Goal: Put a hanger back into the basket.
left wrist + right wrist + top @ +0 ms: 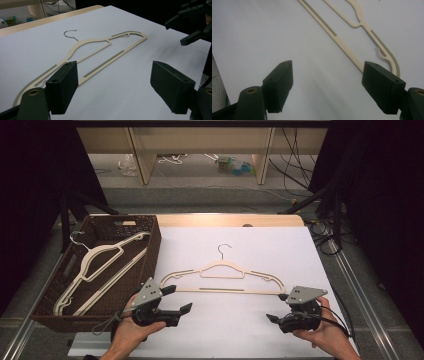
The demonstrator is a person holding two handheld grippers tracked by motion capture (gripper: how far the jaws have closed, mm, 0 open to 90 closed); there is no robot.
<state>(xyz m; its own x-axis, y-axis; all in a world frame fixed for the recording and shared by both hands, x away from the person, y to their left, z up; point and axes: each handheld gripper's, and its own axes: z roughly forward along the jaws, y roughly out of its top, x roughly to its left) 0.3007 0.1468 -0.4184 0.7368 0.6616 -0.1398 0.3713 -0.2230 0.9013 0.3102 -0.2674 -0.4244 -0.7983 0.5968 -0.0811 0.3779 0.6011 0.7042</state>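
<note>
Flat on the white sheet (240,325) lay the cream hanger (225,270), metal hook (224,248) turned toward the far edge of the table. Held the left gripper (176,301) just beside the hanger's left shoulder, jaws spread wide and clamping nothing; seen from the left gripper view, one black jaw overlapped the ridged shoulder end of the hanger (100,53), touching or not impossible to tell. Hovered the right gripper (278,308) near the right shoulder, likewise released and empty, bare sheet (287,37) between its jaws. Left of the sheet stood a brown woven basket (150,252), two more cream hangers (102,270) inside.
</note>
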